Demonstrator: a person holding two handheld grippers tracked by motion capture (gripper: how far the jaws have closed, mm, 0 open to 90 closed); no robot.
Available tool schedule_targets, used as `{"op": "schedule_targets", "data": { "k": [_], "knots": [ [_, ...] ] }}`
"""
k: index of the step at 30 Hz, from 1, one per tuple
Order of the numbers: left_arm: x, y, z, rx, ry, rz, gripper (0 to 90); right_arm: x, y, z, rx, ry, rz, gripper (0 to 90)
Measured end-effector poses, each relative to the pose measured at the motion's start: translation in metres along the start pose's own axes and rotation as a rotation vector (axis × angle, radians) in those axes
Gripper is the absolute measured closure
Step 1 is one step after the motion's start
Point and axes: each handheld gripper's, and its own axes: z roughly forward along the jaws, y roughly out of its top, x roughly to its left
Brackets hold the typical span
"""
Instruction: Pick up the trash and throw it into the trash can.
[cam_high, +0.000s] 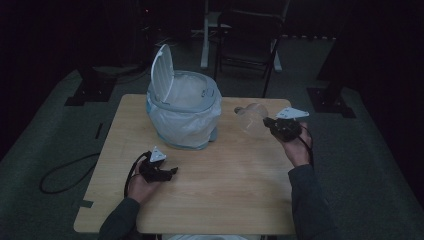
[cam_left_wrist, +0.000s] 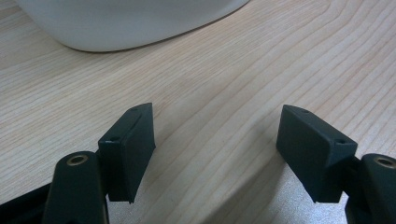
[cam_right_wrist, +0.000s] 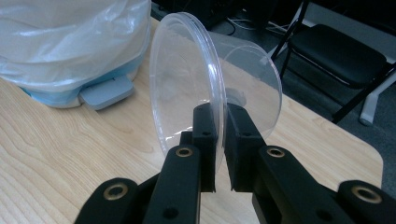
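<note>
Right hand-held gripper pinching clear plastic cup, apparently by rim; left hand-held gripper spread.

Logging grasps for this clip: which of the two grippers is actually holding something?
The right gripper, jaws pinched on the rim of a clear plastic cup. The left gripper rests open on the table, nothing between its jaws.

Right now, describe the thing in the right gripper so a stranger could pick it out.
Start at the bagged white bin on the wooden table. To its right, the right gripper pinches a clear plastic cup by its rim. It is the see-through item here.
</note>
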Motion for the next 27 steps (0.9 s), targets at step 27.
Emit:
{"op": "schedule_targets", "data": {
  "k": [27],
  "knots": [
    [0.0,0.0,0.0,0.0,0.001,0.003,28.7,-0.004,0.023,-0.018,-0.062,0.028,0.001,83.3]
  ]
}}
